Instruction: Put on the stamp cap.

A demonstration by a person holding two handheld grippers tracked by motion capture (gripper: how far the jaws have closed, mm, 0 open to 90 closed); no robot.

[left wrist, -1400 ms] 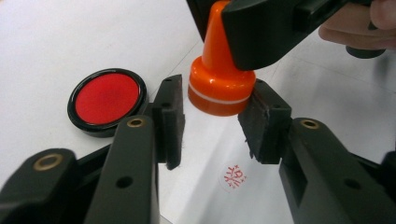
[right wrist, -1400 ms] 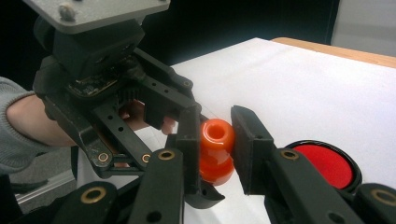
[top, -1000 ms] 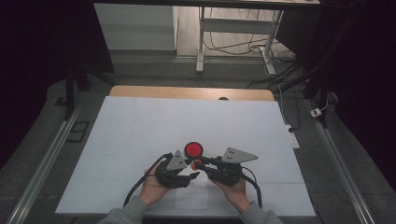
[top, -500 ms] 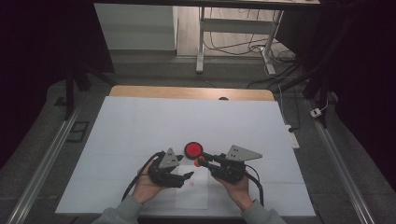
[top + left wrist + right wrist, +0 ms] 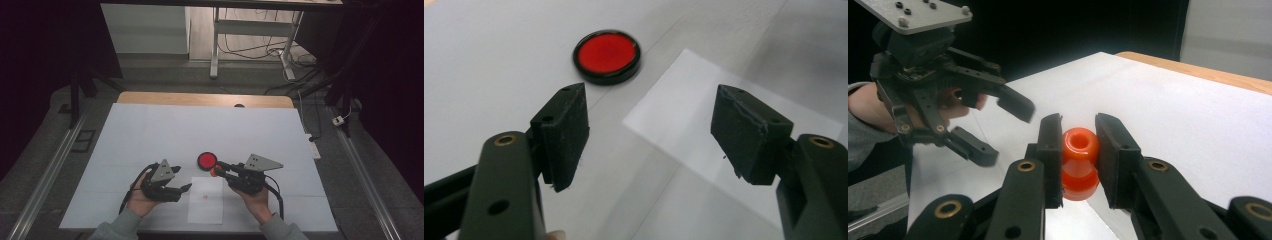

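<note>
One round red black-rimmed disc [image 5: 206, 160], one white paper sheet [image 5: 206, 200]. Right tongs [image 5: 1079, 150] clamp one orange plastic knob [image 5: 1080, 162]; left tongs [image 5: 184, 189], just opened wide and empty, have drawn away leftward.

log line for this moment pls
right claw: shut on orange stamp | left claw: jaws just opened, nothing between | red ink pad: on table beside paper sheet

left gripper [image 5: 186, 188] just opening, empty; right gripper [image 5: 216, 169] clamped.
</note>
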